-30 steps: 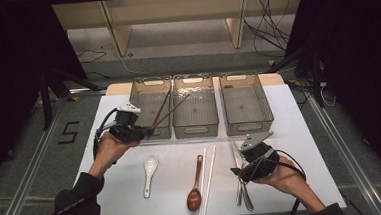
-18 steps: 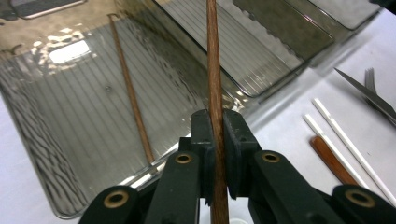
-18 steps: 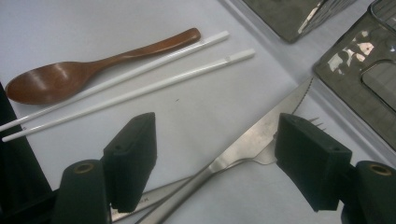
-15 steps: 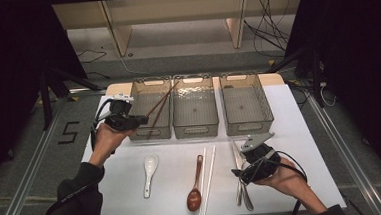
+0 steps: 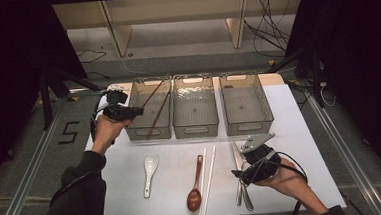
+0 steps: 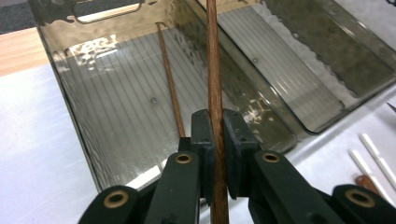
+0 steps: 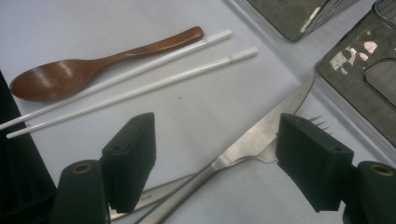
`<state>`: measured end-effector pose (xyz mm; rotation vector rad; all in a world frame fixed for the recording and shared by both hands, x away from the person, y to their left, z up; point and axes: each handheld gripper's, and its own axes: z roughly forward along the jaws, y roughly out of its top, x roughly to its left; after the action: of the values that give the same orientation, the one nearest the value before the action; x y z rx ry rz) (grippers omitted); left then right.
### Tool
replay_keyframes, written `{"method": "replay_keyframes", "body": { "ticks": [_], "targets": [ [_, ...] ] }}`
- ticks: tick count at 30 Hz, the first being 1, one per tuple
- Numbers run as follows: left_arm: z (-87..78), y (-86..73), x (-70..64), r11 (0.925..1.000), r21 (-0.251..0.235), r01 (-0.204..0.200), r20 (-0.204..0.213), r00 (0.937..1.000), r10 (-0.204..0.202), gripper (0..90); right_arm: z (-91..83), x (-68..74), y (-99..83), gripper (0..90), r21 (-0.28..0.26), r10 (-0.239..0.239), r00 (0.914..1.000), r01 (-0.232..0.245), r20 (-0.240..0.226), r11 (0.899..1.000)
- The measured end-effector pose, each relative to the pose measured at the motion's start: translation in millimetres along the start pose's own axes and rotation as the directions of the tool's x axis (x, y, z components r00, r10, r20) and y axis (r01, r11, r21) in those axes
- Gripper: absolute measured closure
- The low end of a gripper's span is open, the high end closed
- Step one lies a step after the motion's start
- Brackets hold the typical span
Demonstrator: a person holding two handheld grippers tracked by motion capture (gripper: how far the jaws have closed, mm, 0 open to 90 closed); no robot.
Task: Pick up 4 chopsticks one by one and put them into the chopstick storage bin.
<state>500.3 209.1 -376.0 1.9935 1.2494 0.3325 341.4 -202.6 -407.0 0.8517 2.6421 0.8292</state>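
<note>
My left gripper (image 5: 128, 112) is at the left wall of the left clear bin (image 5: 147, 133), shut on a brown chopstick (image 5: 153, 93) that slants up across the bin to its far rim. In the left gripper view the brown chopstick (image 6: 215, 88) runs straight up between the closed pads of the left gripper (image 6: 218, 144). A second brown chopstick (image 6: 170, 88) lies inside the bin (image 6: 70, 74). My right gripper (image 7: 217, 144) stands open just above a steel knife (image 7: 261, 135) and fork (image 7: 314, 121) on the white table, touching nothing.
The middle bin (image 5: 196, 129) and right bin (image 5: 247, 126) stand beside the left one. A white spoon (image 5: 150, 172), a wooden spoon (image 5: 196, 187) and two white chopsticks (image 5: 207, 181) lie along the front of the table, left of the knife and fork (image 5: 241, 189).
My left gripper has moved a little farther away along the left bin with the brown chopstick, whose tip has swung up to the far rim. The right gripper has stayed put.
</note>
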Motion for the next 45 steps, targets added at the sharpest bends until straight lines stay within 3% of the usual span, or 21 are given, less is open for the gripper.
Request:
{"method": "replay_keyframes", "body": {
  "ticks": [17,29,41,43,45],
  "targets": [
    [27.2,3.6,15.4,0.9976,0.038,0.058,-0.03,0.998,-0.057,83.2,0.6,1.1,-0.2,29.9,0.003,-0.004,1.0,0.004,-0.006,1.0],
    [41.6,5.7,12.9,0.9955,0.07,0.064,-0.044,0.9972,-0.061,83.0,0.6,0.8,-0.3,30.0,0.004,-0.005,1.0,0.005,-0.009,1.0],
    [51.2,5.3,12.8,0.991,0.091,0.098,-0.074,0.9931,-0.092,82.1,0.3,1.0,-0.2,30.1,0.002,-0.01,0.9999,0.011,-0.014,1.0],
    [50.8,5.2,14.0,0.9902,0.085,0.111,-0.072,0.9918,-0.105,77.7,0.3,1.1,-0.2,30.3,0.002,-0.011,0.9998,0.011,-0.014,1.0],
    [49.7,4.4,14.0,0.9901,0.08,0.115,-0.066,0.9917,-0.11,66.1,0.3,1.1,-0.3,30.8,0.002,-0.01,0.9998,0.01,-0.016,1.0]
  ]
}}
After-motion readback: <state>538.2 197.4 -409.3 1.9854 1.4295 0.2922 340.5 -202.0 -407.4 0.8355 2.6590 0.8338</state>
